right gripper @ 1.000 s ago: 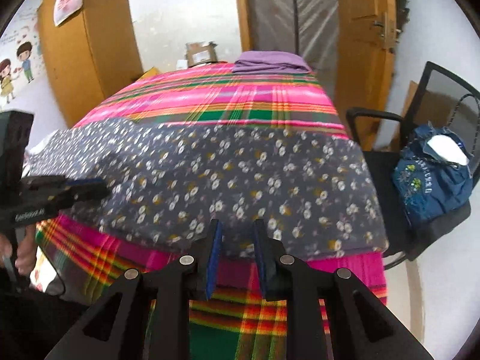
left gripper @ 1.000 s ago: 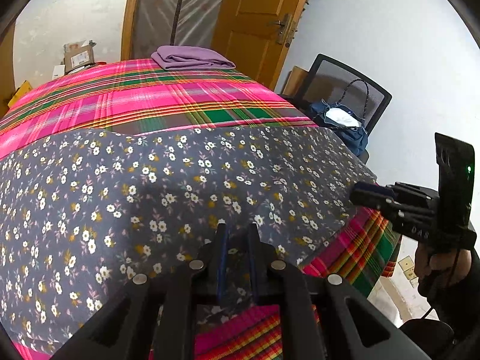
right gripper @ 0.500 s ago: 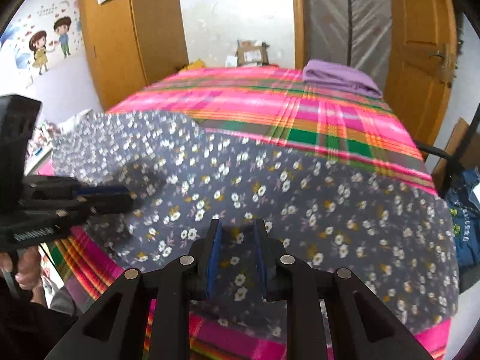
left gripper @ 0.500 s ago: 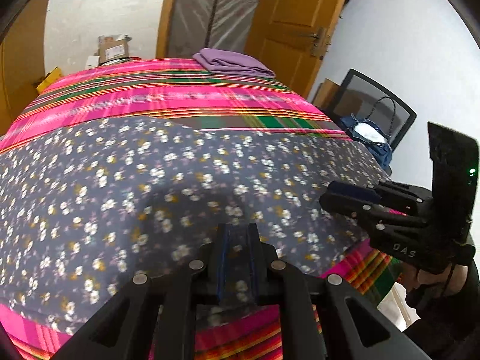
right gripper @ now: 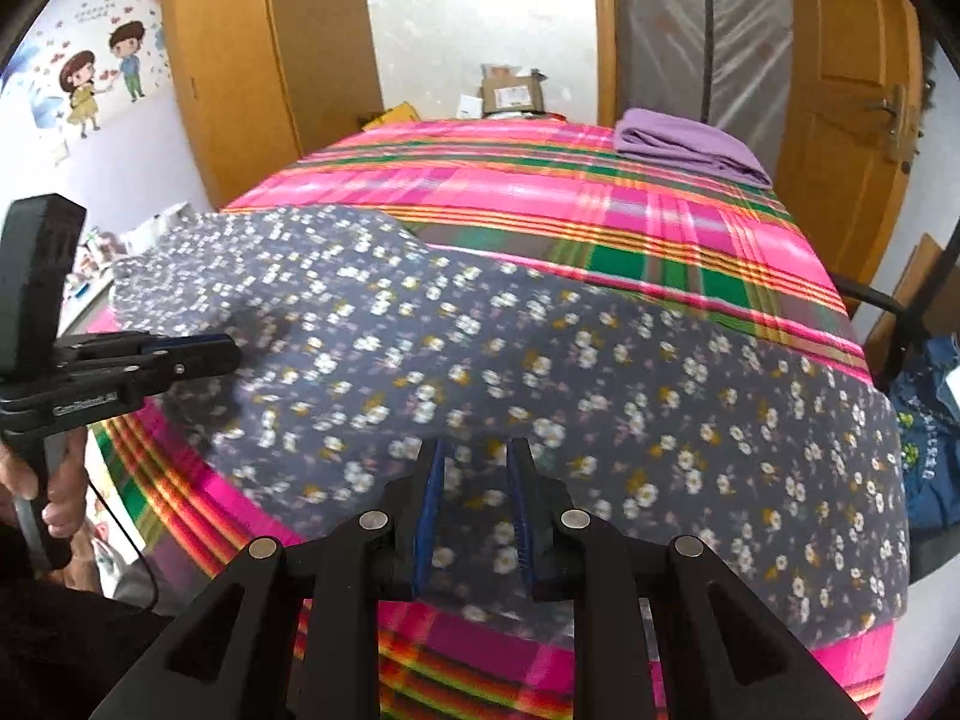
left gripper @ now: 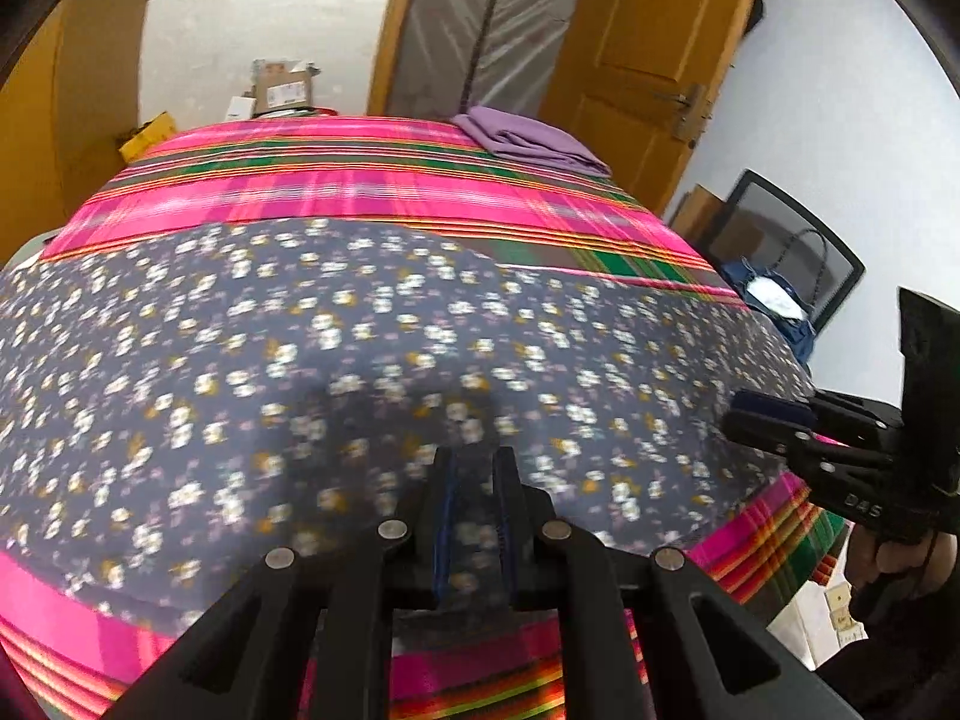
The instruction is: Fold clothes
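A dark grey floral cloth (left gripper: pixel 300 360) (right gripper: pixel 600 372) lies spread flat across the near part of a bed with a pink plaid cover (left gripper: pixel 360 192) (right gripper: pixel 540 192). My left gripper (left gripper: pixel 474 456) hovers low over the cloth's near left part, its jaws a narrow gap apart with nothing pinched; the right wrist view shows it side-on (right gripper: pixel 222 354) at the cloth's left edge. My right gripper (right gripper: pixel 476 447) is over the near middle-right of the cloth, jaws also slightly apart, the print showing through the gap. In the left wrist view its tips (left gripper: pixel 735 414) sit over the cloth's right edge.
A folded purple garment (left gripper: pixel 528 141) (right gripper: pixel 690 144) rests at the bed's far right corner. A black chair holding a blue bag (left gripper: pixel 774 300) (right gripper: pixel 936 420) stands right of the bed. A wooden door (right gripper: pixel 852 90), a wardrobe (right gripper: pixel 270 60) and a cardboard box (right gripper: pixel 513 93) lie beyond.
Both grippers have moved forward from the cloth's near edge to over the cloth. The right one came inward from the right edge. The cloth still lies flat.
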Available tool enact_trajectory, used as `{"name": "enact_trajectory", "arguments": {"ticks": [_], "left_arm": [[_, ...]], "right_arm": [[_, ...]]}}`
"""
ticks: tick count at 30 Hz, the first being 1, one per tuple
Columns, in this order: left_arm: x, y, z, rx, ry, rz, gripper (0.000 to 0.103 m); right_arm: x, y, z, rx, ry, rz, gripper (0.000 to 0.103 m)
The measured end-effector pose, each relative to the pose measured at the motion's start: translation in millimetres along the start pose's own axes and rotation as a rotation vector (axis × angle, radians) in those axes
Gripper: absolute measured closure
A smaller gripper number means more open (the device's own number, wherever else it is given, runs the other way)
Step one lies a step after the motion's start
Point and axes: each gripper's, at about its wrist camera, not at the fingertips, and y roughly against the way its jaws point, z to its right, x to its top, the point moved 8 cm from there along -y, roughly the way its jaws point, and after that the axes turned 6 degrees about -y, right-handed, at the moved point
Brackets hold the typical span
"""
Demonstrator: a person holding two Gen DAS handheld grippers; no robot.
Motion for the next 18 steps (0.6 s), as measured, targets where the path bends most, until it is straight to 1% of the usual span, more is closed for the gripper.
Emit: {"name": "enact_trajectory", "arguments": {"ticks": [3,7,11,14,18], "left_arm": [[-5,4,-8,0.001,0.019,0.005,0.091],[-13,11,-6,0.002,0.008,0.008,0.091],[-19,17,-2,-0.007,0.002,0.01,0.091],[-18,22,7,-0.036,-0.017,0.012,0.091],[-13,20,21,-0.058,-0.064,0.018,0.091]], "right_arm": [[2,-3,-13,0.027,0.024,0.005,0.081],[-6,-12,-22,0.034,0.059,-0.035,0.08],[-12,-6,-26,0.033,0.088,-0.039,0.08],[-12,-4,-30,0.045,0.085,-0.038,0.08],[-11,-3,-45,0.089,0.108,-0.028,0.079]]}}
